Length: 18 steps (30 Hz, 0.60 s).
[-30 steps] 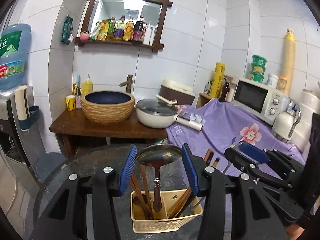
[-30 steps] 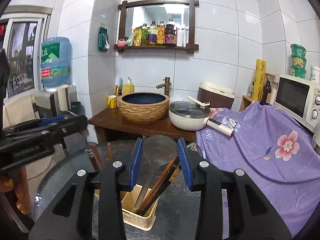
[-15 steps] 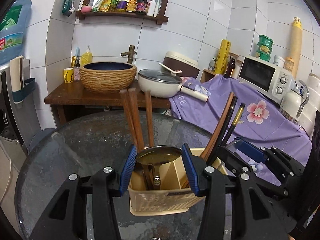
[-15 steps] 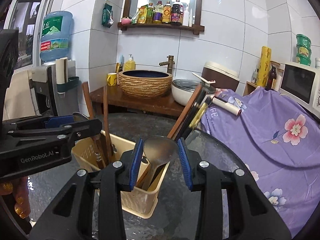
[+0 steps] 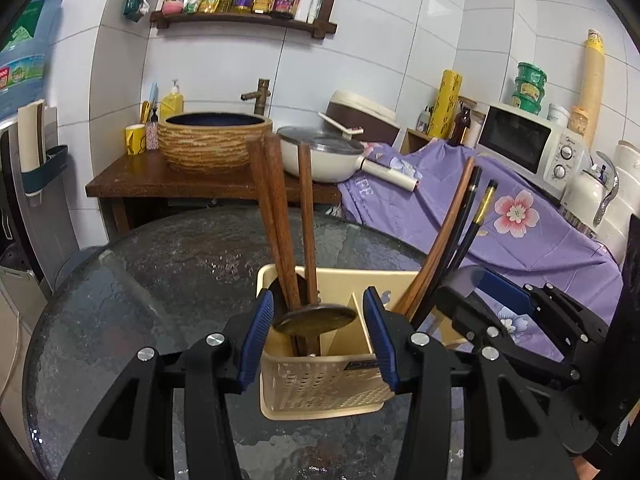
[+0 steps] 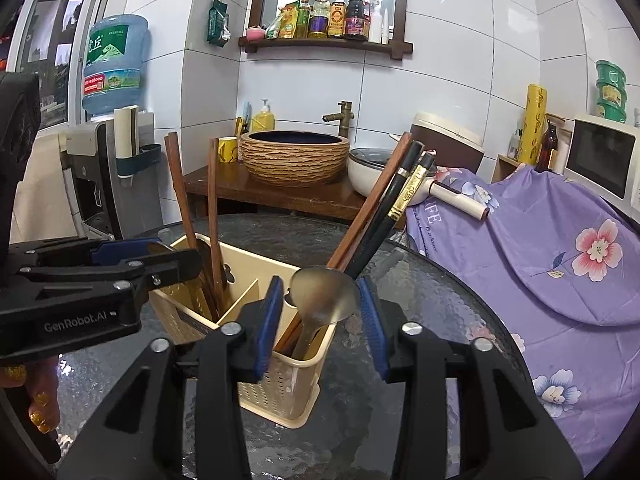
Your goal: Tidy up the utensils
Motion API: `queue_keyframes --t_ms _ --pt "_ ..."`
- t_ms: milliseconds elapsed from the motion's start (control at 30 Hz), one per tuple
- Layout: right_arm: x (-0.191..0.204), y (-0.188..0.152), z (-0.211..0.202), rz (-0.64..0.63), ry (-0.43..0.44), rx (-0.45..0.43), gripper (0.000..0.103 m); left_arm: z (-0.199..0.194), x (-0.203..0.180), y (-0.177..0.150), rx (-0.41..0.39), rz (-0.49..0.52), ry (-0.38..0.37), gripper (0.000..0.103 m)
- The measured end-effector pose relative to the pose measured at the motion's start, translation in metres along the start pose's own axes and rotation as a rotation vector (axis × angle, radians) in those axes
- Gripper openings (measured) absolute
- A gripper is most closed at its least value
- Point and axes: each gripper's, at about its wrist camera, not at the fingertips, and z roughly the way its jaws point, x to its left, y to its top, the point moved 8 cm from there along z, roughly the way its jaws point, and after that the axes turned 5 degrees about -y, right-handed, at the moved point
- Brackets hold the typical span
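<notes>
Both spoons are standing in the holder (image 5: 320, 380) on the bench (image 5: 160, 280). The left hand-held gripper (image 5: 318, 332) is clasping one spoon (image 5: 316, 318); the right hand-held gripper (image 6: 320, 312), jaws just widening, is releasing the other spoon (image 6: 324, 292). Only letting go seems left.

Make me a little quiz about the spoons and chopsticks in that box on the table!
1. True or false: the beige holder stands on the purple cloth.
2. What sits between the blue pads of the left tool?
3. The black chopsticks share a compartment with: A) the left tool's spoon; B) the other spoon, at the right tool.

Key
1. False: it stands on the dark glass table.
2. A spoon.
3. B.
</notes>
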Motion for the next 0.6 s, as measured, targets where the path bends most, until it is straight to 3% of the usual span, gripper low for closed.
queue_keyframes --t_ms 167,333,433,600 --pt "-0.009 0.007 -0.022 0.024 0.004 -0.038 0.053 -0.036 -0.006 0.012 -0.078 0.036 0.023 0.059" --pt "-0.012 0.002 -0.082 0.047 0.005 -0.099 0.076 -0.105 -0.009 0.004 -0.227 0.099 0.080 0.098" --pt "-0.002 -0.018 -0.135 0.075 0.039 -0.156 0.095 -0.152 -0.012 -0.020 -0.310 0.140 0.113 0.097" --pt "0.018 -0.072 -0.211 0.099 0.088 -0.214 0.098 -0.207 -0.022 -0.085 -0.322 0.116 0.083 0.097"
